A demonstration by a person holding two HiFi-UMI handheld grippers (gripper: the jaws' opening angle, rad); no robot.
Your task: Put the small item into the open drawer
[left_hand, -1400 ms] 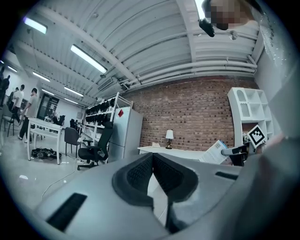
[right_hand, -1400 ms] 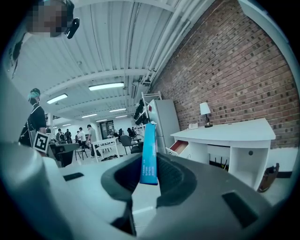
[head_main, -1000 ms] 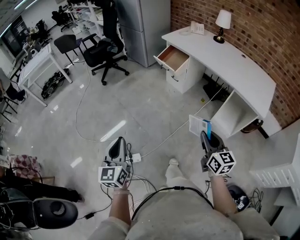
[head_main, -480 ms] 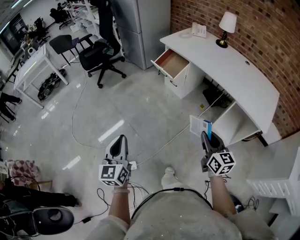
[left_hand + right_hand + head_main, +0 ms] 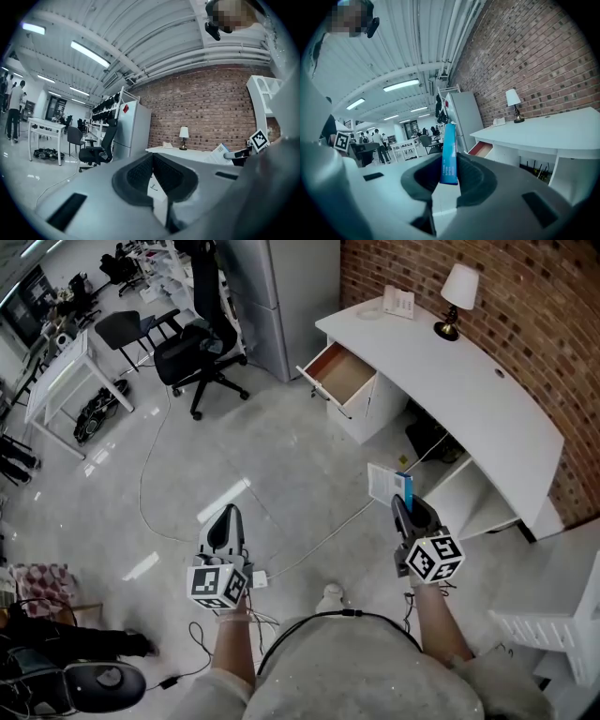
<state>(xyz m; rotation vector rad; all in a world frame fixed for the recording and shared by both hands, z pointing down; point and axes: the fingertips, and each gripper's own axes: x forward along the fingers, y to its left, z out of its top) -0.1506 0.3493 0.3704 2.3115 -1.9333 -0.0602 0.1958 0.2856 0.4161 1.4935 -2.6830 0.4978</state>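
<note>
Right gripper [image 5: 449, 178] [image 5: 401, 509]: the jaws are clamped on a small flat box [image 5: 449, 154], which stands upright and edge-on between the two dark pads [image 5: 472, 177]. In the right gripper view the box presents a narrow blue edge that rises well above the jaw tips. In the head view the same box [image 5: 386, 486] shows a white face with a blue strip on its right side.

Left gripper [image 5: 152, 174] [image 5: 225, 518]: the jaws are brought together at their tips, with nothing between them. It points level over the floor [image 5: 281, 465].

Position of the parts:
- Both grippers are held over the pale glossy floor, side by side and well apart from each other.
- The open drawer [image 5: 342, 371] projects from the left end of the white desk [image 5: 469, 362]. Its interior is wood-brown. It lies ahead of the right gripper and well apart from the box.
- In the right gripper view the drawer [image 5: 482, 149] appears just right of the box's blue edge.

Surroundings:
- A table lamp [image 5: 457, 296] and a desk phone [image 5: 398, 302] stand on the desk top, against the brick wall [image 5: 534, 306].
- A grey cabinet [image 5: 281, 287] stands left of the desk.
- A black office chair [image 5: 192, 343] stands left of the cabinet.
- A thin cable [image 5: 150, 493] runs in a loop across the floor.
</note>
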